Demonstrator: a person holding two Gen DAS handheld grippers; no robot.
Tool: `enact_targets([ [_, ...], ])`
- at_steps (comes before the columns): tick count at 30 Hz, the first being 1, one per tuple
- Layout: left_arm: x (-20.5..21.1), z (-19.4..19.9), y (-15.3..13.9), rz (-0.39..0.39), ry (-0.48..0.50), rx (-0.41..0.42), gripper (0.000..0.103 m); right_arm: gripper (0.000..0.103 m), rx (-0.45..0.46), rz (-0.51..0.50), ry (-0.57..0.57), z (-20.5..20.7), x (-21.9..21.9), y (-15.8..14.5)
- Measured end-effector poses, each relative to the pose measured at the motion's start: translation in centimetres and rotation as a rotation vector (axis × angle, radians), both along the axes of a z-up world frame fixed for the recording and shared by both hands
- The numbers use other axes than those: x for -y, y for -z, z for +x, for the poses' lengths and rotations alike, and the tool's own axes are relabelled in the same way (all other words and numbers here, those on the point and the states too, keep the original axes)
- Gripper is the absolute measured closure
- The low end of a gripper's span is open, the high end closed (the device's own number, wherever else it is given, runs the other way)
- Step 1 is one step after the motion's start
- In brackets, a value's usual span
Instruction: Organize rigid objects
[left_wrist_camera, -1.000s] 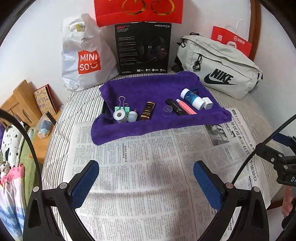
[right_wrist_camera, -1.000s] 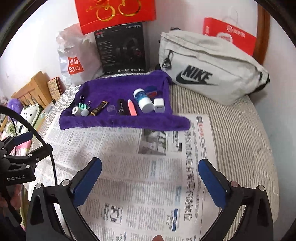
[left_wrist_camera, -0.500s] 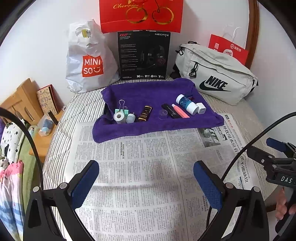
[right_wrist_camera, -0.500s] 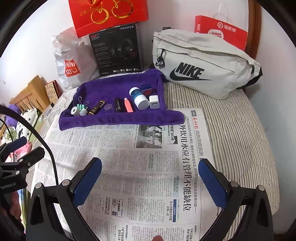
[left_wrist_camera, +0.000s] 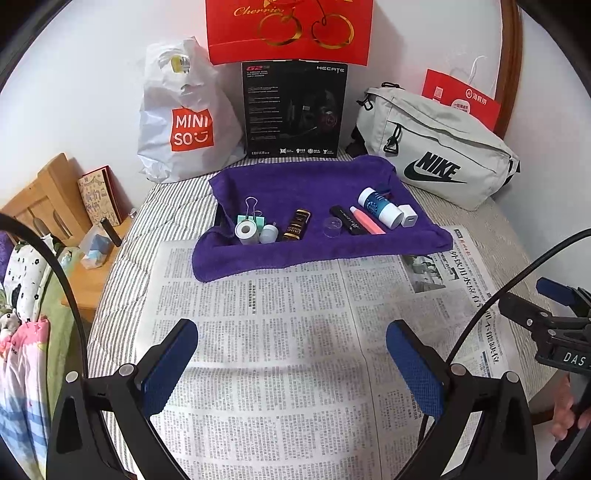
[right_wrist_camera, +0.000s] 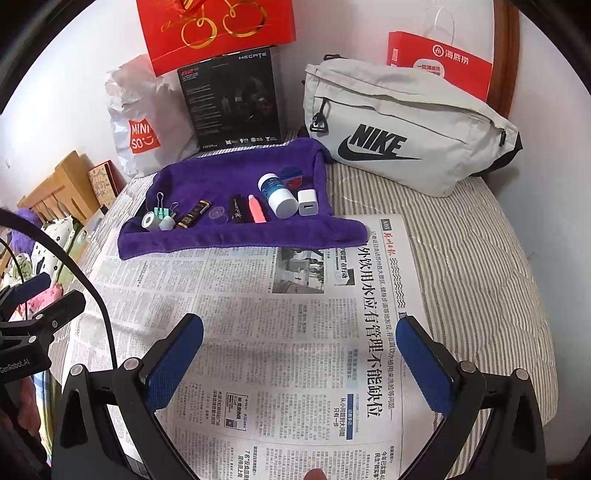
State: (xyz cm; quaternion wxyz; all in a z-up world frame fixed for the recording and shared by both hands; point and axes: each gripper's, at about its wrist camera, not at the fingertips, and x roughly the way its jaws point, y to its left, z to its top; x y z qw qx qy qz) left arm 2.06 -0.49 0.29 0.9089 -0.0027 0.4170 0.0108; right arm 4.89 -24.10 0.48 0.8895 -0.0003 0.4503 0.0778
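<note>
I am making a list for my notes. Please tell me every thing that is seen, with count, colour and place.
towel: 1, purple, far on the bed
small items on the towel: about 9, mixed colours, in a row
charger cube: 1, white, right end of the row
newspaper: 1, white, near the towel
Nike bag: 1, grey, far right
Miniso bag: 1, white, far left
left gripper: 1, black and blue, open
right gripper: 1, black and blue, open

Red gift bag [left_wrist_camera: 288,31] cut off by the top edge; newspaper [right_wrist_camera: 280,369] small print illegible; item behind white bottle [right_wrist_camera: 277,195] partly hidden.
</note>
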Motion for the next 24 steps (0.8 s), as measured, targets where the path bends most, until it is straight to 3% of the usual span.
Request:
enact_targets([
  [24,-0.7,0.1,0.2,-0.005,-0.013,-0.021,0.000,0.001,0.009,-0.013,0.007,-0.2,0.1,-0.5],
])
